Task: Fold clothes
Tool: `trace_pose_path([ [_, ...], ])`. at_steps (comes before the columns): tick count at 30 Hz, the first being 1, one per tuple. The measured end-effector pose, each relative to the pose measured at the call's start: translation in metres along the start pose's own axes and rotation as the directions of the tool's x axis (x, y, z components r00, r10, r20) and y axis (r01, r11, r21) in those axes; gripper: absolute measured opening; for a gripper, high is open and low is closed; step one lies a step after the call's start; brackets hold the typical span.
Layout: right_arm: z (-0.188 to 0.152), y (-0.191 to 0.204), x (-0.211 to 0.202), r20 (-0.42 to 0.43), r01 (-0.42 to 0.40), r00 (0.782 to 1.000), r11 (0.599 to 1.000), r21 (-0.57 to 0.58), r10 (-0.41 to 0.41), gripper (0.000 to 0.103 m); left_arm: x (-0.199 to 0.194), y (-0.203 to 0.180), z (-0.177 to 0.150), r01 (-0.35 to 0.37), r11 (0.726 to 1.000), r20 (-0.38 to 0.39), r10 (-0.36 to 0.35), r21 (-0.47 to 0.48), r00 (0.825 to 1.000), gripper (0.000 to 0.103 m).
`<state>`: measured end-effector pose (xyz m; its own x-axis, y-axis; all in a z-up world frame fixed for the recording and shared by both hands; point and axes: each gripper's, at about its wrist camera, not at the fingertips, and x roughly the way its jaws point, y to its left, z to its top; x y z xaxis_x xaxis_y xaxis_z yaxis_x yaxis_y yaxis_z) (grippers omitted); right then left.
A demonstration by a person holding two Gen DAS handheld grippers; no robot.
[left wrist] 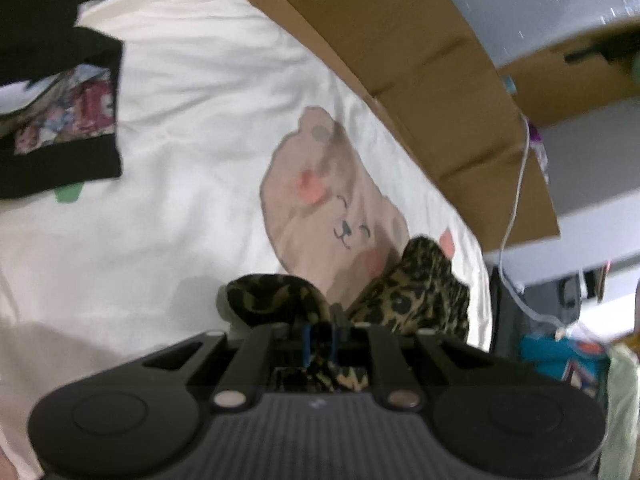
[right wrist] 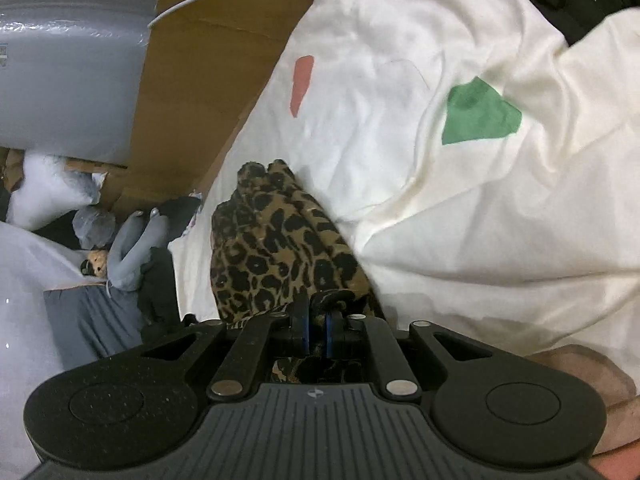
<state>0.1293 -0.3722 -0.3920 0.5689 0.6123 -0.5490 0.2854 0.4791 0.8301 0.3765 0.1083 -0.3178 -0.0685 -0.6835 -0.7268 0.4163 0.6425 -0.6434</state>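
A leopard-print garment [left wrist: 424,292] is pinched in my left gripper [left wrist: 320,340], whose jaws are shut on a fold of it; the cloth bunches to both sides of the fingers. The same leopard-print garment [right wrist: 276,248] hangs from my right gripper [right wrist: 318,334], also shut on its edge. Both grippers hold it above a white bed sheet [left wrist: 180,208] printed with a pink bear face [left wrist: 332,196]. The part of the garment between the grippers is hidden.
A black garment with a colourful print [left wrist: 68,112] lies at the far left of the sheet. A cardboard box [left wrist: 440,92] runs along the bed's edge, with a white cable [left wrist: 516,200] over it. Grey wrapped bundles and bags [right wrist: 68,64] lie beyond the bed. The sheet [right wrist: 460,184] bears green and red patches.
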Motion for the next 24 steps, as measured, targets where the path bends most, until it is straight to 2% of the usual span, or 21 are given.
trace_pose_path([
  [2, 0.0, -0.001, 0.002, -0.002, 0.01, 1.0, 1.0, 0.008, -0.01, 0.012, 0.004, -0.002, 0.002, -0.016, 1.0, -0.02, 0.017, 0.019, 1.0, 0.011],
  [5, 0.001, 0.0, 0.004, -0.005, 0.008, 1.0, 1.0, 0.007, -0.008, 0.025, 0.008, -0.007, 0.004, -0.031, 0.999, -0.021, 0.032, 0.033, 0.999, 0.019],
  [8, 0.003, 0.005, 0.008, -0.011, 0.006, 1.0, 1.0, -0.003, -0.006, 0.036, 0.011, -0.011, 0.003, -0.031, 0.999, -0.013, 0.032, 0.036, 0.999, 0.021],
  [16, 0.013, 0.013, 0.01, 0.014, 0.002, 1.0, 1.0, -0.011, -0.002, 0.037, 0.011, -0.008, 0.014, -0.027, 1.0, 0.038, 0.027, -0.015, 0.999, 0.021],
  [24, 0.026, 0.017, 0.0, 0.096, 0.014, 0.995, 1.0, -0.018, -0.012, 0.037, 0.011, -0.014, 0.024, -0.025, 1.0, 0.066, 0.025, -0.009, 0.997, 0.021],
])
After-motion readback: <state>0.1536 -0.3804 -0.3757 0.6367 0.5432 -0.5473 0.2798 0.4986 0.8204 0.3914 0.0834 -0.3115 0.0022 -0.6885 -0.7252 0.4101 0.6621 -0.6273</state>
